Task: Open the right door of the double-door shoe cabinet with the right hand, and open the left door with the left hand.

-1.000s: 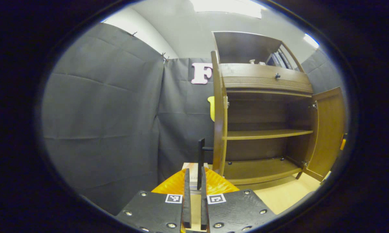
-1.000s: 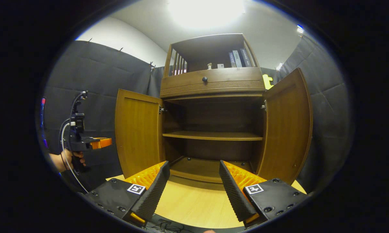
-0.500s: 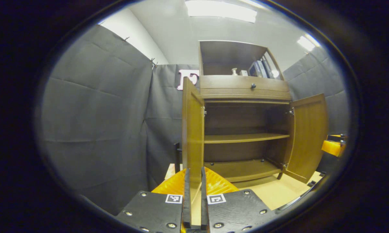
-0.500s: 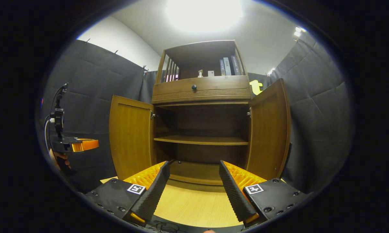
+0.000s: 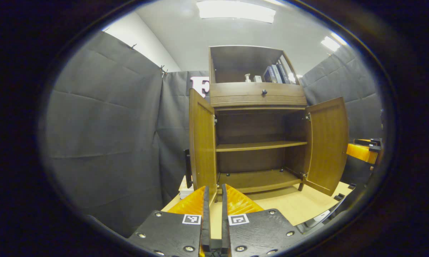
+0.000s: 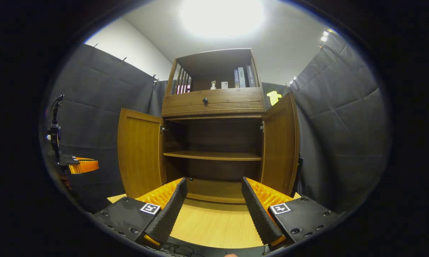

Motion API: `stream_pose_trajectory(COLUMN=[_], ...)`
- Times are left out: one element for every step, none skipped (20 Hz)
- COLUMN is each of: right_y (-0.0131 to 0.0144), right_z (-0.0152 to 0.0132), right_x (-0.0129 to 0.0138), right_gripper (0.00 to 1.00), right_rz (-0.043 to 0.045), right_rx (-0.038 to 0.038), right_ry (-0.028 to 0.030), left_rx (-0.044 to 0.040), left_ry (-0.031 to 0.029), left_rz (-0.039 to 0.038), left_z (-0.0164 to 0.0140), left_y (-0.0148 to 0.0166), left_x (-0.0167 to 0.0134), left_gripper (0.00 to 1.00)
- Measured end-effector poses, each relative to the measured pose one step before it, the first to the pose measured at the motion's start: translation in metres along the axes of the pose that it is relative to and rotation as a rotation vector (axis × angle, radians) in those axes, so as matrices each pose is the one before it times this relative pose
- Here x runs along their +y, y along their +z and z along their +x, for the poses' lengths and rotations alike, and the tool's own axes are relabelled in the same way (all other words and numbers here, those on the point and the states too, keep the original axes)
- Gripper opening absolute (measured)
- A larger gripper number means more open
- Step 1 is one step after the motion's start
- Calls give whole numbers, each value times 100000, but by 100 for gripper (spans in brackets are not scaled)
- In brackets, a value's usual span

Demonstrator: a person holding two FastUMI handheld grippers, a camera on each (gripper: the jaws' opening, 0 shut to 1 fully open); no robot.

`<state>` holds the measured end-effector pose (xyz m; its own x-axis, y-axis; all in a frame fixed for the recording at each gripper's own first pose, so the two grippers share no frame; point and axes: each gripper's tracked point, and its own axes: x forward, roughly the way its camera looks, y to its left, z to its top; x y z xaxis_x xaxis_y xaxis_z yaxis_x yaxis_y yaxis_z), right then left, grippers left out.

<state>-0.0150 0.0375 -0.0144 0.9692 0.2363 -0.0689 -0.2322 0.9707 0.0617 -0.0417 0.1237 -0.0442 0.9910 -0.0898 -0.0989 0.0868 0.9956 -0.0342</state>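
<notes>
- The shoe cabinet (image 6: 214, 142) stands at the far edge of the surface (image 6: 214, 225); its left door (image 6: 140, 153) and right door (image 6: 280, 142) are both swung wide.
- The right gripper (image 6: 210, 210) has its jaws spread and empty, well short of the cabinet and facing its open middle.
- The left gripper (image 5: 214, 221) has its jaws nearly pressed together, gripping nothing, with the left door's edge (image 5: 202, 142) just beyond them.

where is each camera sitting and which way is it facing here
Left gripper view: rides the left gripper, jaws nearly closed, left of the cabinet, facing its left door almost edge-on.
Right gripper view: rides the right gripper, jaws wide, squarely facing the cabinet's shelf.
Shared: both open doors, including the right door, and the books.
</notes>
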Motion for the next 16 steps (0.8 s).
stream_pose_trajectory(right_y=[182,166,14,-189,-337,-343,-191,38,120,236,158,26,16,-8,-92,-37], right_z=[-249,-182,-257,-135,-44,-36,-158,-61,21,-8,-34,23,111,71,8,64], right_x=[-154,-173,-244,-76,6,-77,-36,-22,46,-30,-63,23,3,-28,-115,27], right_gripper=[96,94,94,96,96,96,94,96,94,94,94,96,96,96,96,96], right_rz=[295,25,91,226,35,-221,-143,110,185,-27,-242,-323,-482,-444,-79,378], right_rx=[-541,-518,-360,206,907,1067,842,268,-188,-604,-384,-256,0,69,195,77], right_ry=[-249,-390,-576,-5,349,55,192,117,145,-65,-51,203,140,-1,-34,164], left_rx=[475,173,-413,-700,-587,-430,39,-83,-108,-207,-133,176,196,648,496,106], left_ry=[330,653,984,656,1183,1113,787,455,350,702,512,500,566,-44,393,252], left_rz=[-676,-622,-226,184,359,169,34,-44,-333,-181,-165,125,267,295,404,449], left_z=[-371,-317,-285,-215,-222,-155,-11,-281,-149,16,16,5,15,5,199,58], left_y=[-174,-106,186,221,193,47,25,48,90,38,-9,-38,32,-193,-154,37], left_x=[-137,-94,-50,59,-12,84,31,63,-27,175,105,100,48,83,195,85], left_gripper=[12,12,13,14,13,13,14,14,14,14,14,14,14,14,24,34])
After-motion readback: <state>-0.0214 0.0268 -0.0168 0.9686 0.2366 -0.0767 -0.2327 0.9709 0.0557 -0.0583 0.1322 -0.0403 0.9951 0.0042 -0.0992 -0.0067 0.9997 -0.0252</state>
